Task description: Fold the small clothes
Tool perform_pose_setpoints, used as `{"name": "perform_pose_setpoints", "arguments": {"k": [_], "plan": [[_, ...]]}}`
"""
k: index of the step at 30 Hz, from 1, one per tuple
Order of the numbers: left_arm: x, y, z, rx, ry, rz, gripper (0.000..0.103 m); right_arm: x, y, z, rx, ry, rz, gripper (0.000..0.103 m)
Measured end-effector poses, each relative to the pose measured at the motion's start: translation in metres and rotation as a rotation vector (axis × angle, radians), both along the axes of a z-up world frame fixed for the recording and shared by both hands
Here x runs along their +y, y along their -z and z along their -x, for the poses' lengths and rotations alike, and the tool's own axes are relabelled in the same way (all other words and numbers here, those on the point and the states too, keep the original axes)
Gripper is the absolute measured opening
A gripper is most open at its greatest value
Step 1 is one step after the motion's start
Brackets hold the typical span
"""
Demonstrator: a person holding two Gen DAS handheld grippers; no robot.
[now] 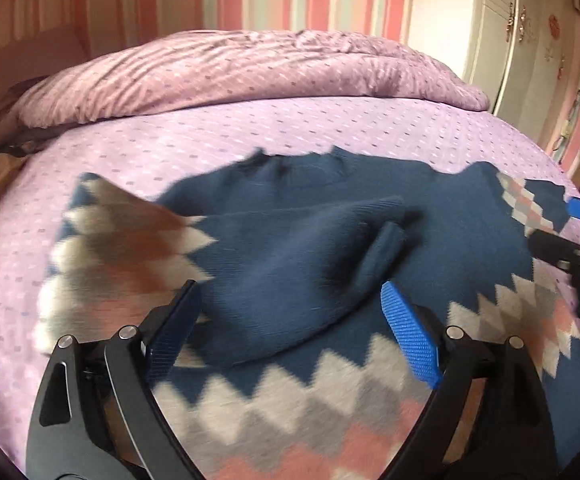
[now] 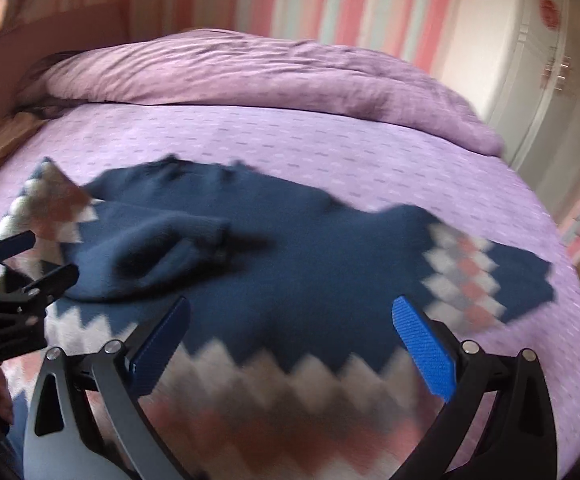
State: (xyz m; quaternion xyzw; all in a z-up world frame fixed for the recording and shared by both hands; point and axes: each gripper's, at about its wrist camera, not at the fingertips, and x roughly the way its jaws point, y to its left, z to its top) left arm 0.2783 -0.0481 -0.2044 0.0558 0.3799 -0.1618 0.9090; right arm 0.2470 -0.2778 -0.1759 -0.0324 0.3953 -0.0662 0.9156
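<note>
Left wrist view: left gripper [image 1: 292,308] hangs over a navy sweater [image 1: 290,240] spread on the lilac bedsheet [image 1: 250,128]. Jaws stand wide apart, nothing between them. One sleeve [image 1: 322,232] lies folded across the sweater's chest; the other sleeve [image 1: 530,200], banded with white, grey and pink diamonds, reaches out toward the right gripper [image 1: 570,232] at the frame's right edge. A rumpled duvet [image 1: 230,68] lies along the far side of the bed, with a white wardrobe [image 1: 510,40] beyond.

Right wrist view: right gripper [image 2: 290,320] is likewise spread wide and holds nothing, poised above the sweater's diamond-patterned hem [image 2: 270,392]. The patterned sleeve lies flat on the sheet, just beyond the right-hand finger [image 2: 422,344]. Left gripper shows at the left edge, jaws parted, near the sweater's left side; the frame is blurred, so contact there cannot be determined
</note>
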Motion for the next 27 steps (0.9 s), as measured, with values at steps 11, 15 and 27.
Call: {"name": "perform_pose_setpoints", "arguments": {"k": [11,15,27], "plan": [[0.058,-0.017,-0.003,0.02,-0.117,-0.006,0.1,0.033,0.05,-0.073,0.114,-0.099,-0.242,0.101],[0.07,-0.02,0.0,0.02,-0.153,0.015,0.1,0.029,0.061,-0.088,0.14,-0.071,-0.324,0.089],[0.08,-0.024,0.004,0.017,-0.172,0.032,0.1,0.039,0.087,-0.106,0.228,0.002,-0.344,0.047]]}}
